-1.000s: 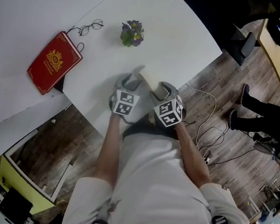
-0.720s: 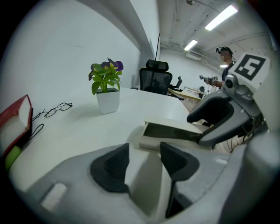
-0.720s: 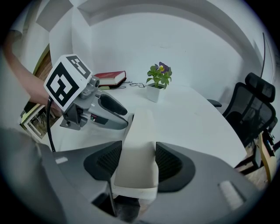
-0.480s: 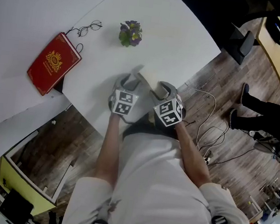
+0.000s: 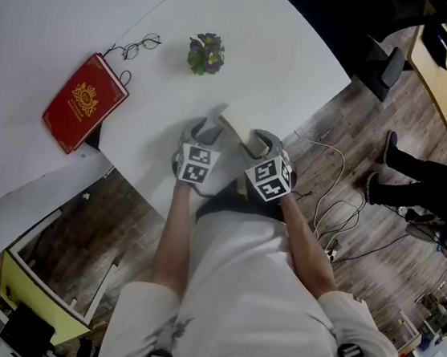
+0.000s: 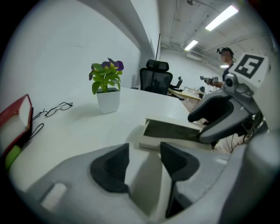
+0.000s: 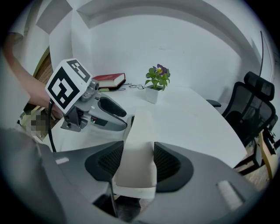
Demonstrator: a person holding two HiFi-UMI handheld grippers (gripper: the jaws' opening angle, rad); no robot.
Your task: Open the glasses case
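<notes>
The cream glasses case (image 5: 233, 129) lies near the front edge of the white table (image 5: 293, 69), with both grippers on it. My left gripper (image 5: 207, 131) is shut on the case's near end (image 6: 146, 179). Beyond its jaws the lid (image 6: 183, 124) stands lifted a little over a dark inside (image 6: 173, 131). My right gripper (image 7: 139, 159) has the cream lid (image 7: 139, 140) between its pads, which touch it on both sides as the jaws are closing. In the left gripper view the right gripper (image 6: 199, 127) sits at the lid's right end.
A small potted plant (image 5: 206, 53), a pair of glasses (image 5: 139, 44) and a red book (image 5: 85, 101) lie farther back on the table. A black office chair (image 6: 155, 81) stands beyond it. Cables (image 5: 332, 219) run over the wooden floor, where a person's legs (image 5: 425, 186) show at right.
</notes>
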